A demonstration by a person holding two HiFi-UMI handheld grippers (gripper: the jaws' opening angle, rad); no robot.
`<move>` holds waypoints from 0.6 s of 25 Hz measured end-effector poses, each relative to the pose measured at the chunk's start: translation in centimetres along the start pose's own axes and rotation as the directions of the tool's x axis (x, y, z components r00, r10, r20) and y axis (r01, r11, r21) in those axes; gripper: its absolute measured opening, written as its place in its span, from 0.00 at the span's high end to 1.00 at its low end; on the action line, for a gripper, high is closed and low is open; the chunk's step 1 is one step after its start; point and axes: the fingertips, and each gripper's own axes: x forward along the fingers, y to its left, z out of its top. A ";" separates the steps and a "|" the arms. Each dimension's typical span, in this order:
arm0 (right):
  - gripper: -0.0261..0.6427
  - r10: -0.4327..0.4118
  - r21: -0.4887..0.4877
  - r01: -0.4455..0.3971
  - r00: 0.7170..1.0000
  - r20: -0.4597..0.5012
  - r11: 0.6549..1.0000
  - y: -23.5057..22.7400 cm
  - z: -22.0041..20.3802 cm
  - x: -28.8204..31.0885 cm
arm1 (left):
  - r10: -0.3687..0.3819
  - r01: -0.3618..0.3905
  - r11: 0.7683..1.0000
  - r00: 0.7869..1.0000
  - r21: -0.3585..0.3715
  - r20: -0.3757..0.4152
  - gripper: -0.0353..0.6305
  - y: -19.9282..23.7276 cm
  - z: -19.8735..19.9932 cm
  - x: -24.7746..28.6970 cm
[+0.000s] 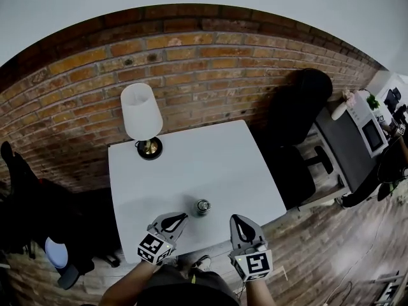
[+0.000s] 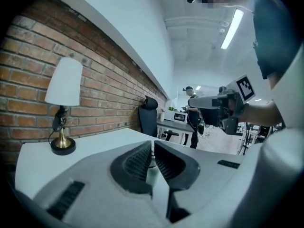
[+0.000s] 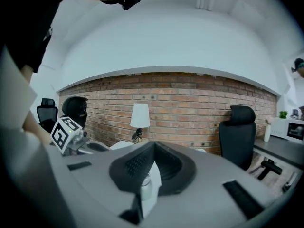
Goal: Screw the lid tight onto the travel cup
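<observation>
A small steel travel cup [image 1: 203,206] stands upright on the white table [image 1: 191,164], near its front edge, with a darker lid on top. My left gripper [image 1: 183,217] hovers just left of the cup and my right gripper [image 1: 236,219] just right of it, both apart from it. Each has its jaws shut with nothing between them. In the left gripper view the closed jaws [image 2: 153,148] cover most of the cup [image 2: 152,175]. The right gripper view likewise shows closed jaws [image 3: 153,148] with the cup [image 3: 146,184] low behind them.
A lamp with a white shade [image 1: 141,113] stands at the table's back left corner, before a brick wall [image 1: 210,62]. A black office chair [image 1: 296,113] is to the right, and beyond it a desk with a microwave [image 1: 370,132]. Another chair [image 1: 60,257] sits lower left.
</observation>
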 end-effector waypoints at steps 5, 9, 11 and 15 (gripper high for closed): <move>0.94 -0.034 -0.008 0.035 0.998 0.048 0.999 -1.7 2.1 -1.1 | 0.019 -0.026 0.997 0.996 0.076 0.089 0.90 0.4 6.1 -1.9; 0.94 -0.045 -0.001 0.045 0.996 0.076 0.999 -3.0 3.7 -1.7 | 0.031 -0.046 0.995 0.987 0.087 0.157 0.90 -0.2 10.2 -2.8; 0.94 -0.047 0.000 0.048 0.994 0.100 0.999 -3.2 4.6 -2.0 | 0.023 -0.041 0.995 0.983 0.091 0.182 0.90 -0.8 12.0 -3.4; 0.94 -0.045 -0.011 0.047 0.989 0.139 0.999 -4.2 6.6 -2.4 | 0.007 -0.042 0.990 0.968 0.133 0.252 0.90 -1.7 16.3 -4.1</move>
